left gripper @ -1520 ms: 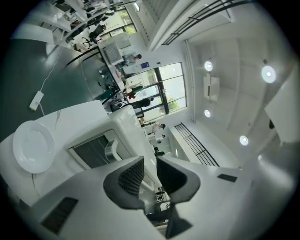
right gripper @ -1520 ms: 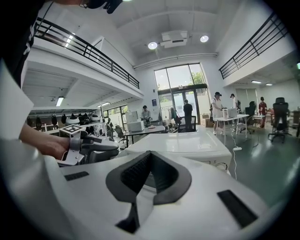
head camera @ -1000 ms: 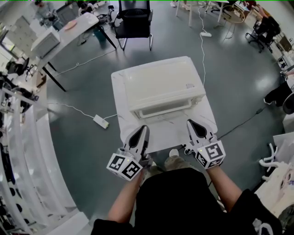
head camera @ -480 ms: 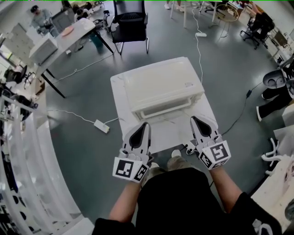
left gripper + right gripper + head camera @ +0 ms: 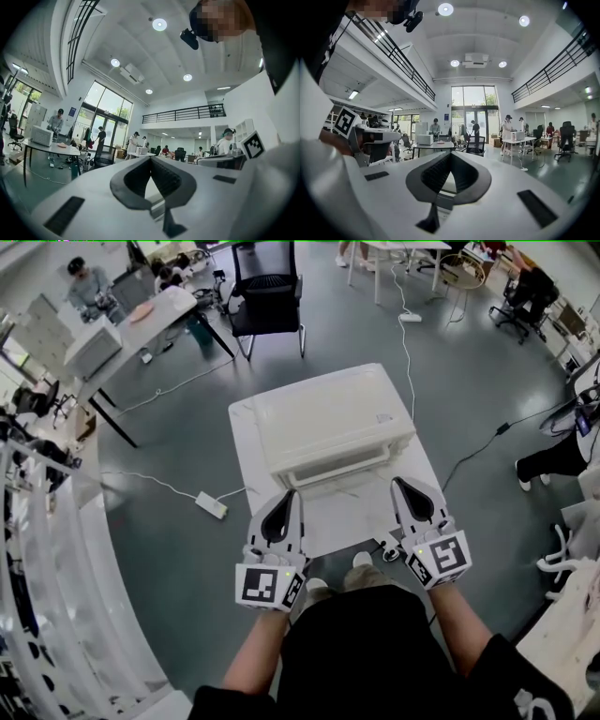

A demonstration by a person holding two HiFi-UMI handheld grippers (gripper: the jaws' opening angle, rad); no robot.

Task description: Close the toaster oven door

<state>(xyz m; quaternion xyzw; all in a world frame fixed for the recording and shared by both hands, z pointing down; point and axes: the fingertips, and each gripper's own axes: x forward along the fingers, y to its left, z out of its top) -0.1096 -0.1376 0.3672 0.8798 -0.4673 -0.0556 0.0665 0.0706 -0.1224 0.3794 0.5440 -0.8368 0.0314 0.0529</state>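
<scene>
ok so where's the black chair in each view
Head view: black chair at top centre, beyond the toaster oven.
Left gripper view: black chair left of centre, further back in the room.
Right gripper view: black chair just right of centre.
Shared landmark: the white appliance on a desk, left of the chair in every view.

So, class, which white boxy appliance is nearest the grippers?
The toaster oven on the white table, just ahead of the left gripper and right gripper; the other appliance sits on a distant desk.
</scene>
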